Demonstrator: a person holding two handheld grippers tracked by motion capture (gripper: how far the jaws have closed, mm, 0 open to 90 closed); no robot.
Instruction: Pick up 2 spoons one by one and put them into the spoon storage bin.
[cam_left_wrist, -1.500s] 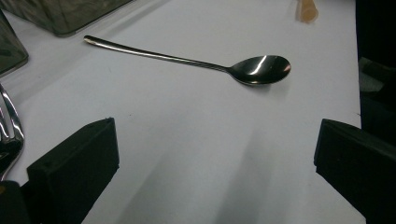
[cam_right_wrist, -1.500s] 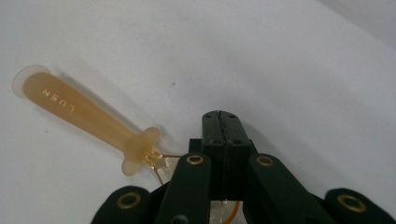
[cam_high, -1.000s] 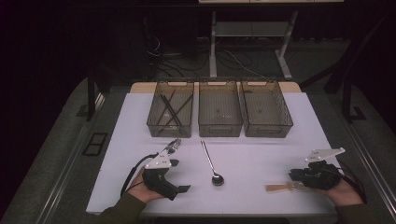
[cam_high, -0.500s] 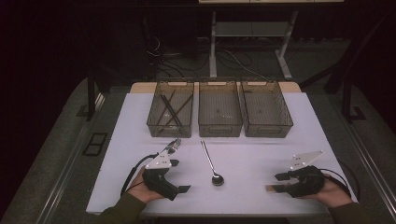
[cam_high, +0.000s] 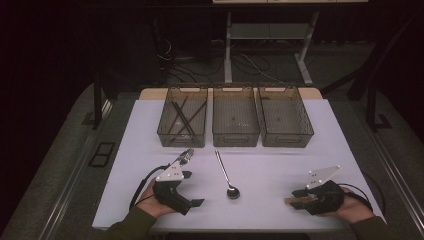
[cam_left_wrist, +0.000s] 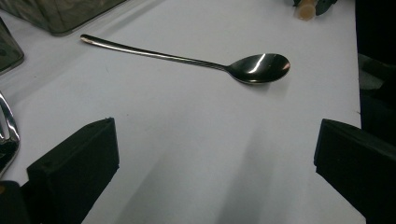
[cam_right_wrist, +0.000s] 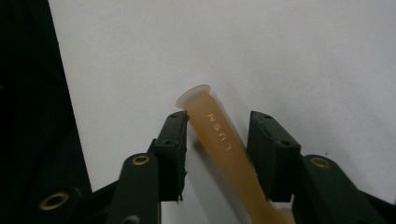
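Right gripper (cam_right_wrist: 215, 140) sits low at the tabletop's near right corner, jaws straddling a tan handle (cam_right_wrist: 219, 140) stamped with letters; left pad looks to touch it, right pad stands off with a gap, so I read it as released, not yet clamped. Its jaws have just been closing, handle between them. The handle (cam_high: 294, 201) pokes out toward the table's middle along the near edge. Left gripper (cam_high: 191, 175) rests near the near left corner, jaws spread wide with bare tabletop between them, a metal fork (cam_high: 187, 155) just by its tip. A steel spoon (cam_high: 226, 174) lies between the two grippers, bowl toward the near edge. Three clear bins (cam_high: 235, 137) line the far edge; the left one holds dark chopsticks (cam_high: 184, 117). Step in hand, as I judge it: picking up the tan utensil for sorting. Next move calls for finishing the squeeze squarely on the handle, then a lift clear of the tabletop. Against a second ago, the right hand has slid leftward along the near edge and now covers more of the handle; left hand and spoon unchanged.
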